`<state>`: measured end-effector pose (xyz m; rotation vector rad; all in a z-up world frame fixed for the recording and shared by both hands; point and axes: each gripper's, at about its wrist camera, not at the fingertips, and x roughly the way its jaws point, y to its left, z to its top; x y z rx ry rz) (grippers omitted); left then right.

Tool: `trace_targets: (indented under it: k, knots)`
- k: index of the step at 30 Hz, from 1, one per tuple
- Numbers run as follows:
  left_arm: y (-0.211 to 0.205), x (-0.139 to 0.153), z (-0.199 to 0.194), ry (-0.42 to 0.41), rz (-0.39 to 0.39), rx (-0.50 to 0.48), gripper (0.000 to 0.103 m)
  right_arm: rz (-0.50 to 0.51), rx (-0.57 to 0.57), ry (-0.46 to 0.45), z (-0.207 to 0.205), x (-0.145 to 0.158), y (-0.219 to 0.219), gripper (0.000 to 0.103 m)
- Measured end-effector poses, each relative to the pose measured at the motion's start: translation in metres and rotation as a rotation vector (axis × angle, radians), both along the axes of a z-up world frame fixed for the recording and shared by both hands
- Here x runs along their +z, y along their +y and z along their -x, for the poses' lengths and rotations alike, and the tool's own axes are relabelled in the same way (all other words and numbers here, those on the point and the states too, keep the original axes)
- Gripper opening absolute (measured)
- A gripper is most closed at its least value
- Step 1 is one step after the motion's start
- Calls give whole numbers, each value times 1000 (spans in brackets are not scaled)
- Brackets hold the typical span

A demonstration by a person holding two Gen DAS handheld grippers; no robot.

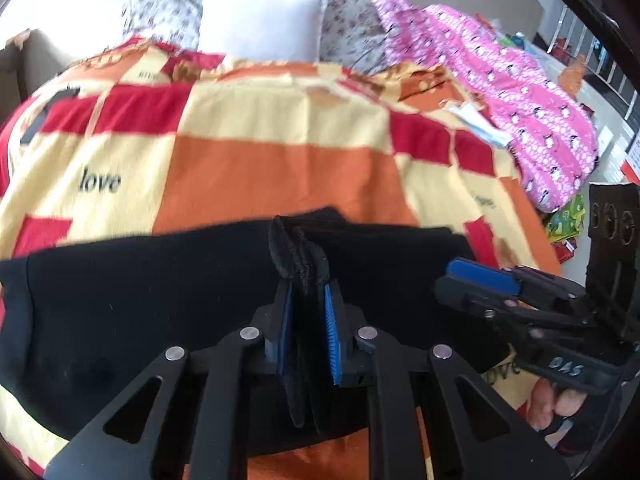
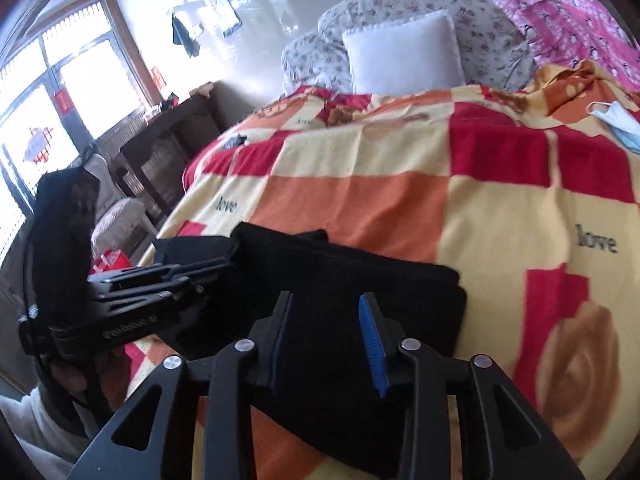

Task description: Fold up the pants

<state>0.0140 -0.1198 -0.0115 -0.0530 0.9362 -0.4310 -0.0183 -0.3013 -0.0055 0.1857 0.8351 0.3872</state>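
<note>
Black pants (image 1: 140,300) lie folded across the near edge of the bed; they also show in the right wrist view (image 2: 360,280). My left gripper (image 1: 306,300) is shut on a bunched fold of the pants' black fabric, which sticks up between its blue pads. My right gripper (image 2: 326,320) is open just above the right end of the pants, with nothing between its fingers. It appears at the right of the left wrist view (image 1: 480,280). The left gripper shows at the left of the right wrist view (image 2: 168,280).
The bed carries a red, orange and yellow checked blanket (image 1: 280,168). A white pillow (image 1: 260,24) and floral bedding (image 2: 400,0) lie at the head. A pink garment (image 1: 520,92) and a face mask (image 2: 620,120) lie to the right. A dark cabinet (image 2: 160,152) stands by the window.
</note>
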Motion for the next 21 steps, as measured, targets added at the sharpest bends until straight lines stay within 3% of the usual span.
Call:
trace_targets:
  k: [2,6,10,11,21]
  knots:
    - [-1,-11,1,5,-17,5,14,24,11,37,-9,-18,8,36]
    - [2,-6,7,-10,-22,22,23,71,16,15,-6,-11,15,36]
    - [19,6,14,-59,-57,83,52,85,39,-15,-2,4,25,39]
    - [23,9,16,-72,-69,99,55,83,48,-19,-2,6,29,40]
    - [71,17,32,-160,-157,246,66,174,127,-10,-15,-12,87,43]
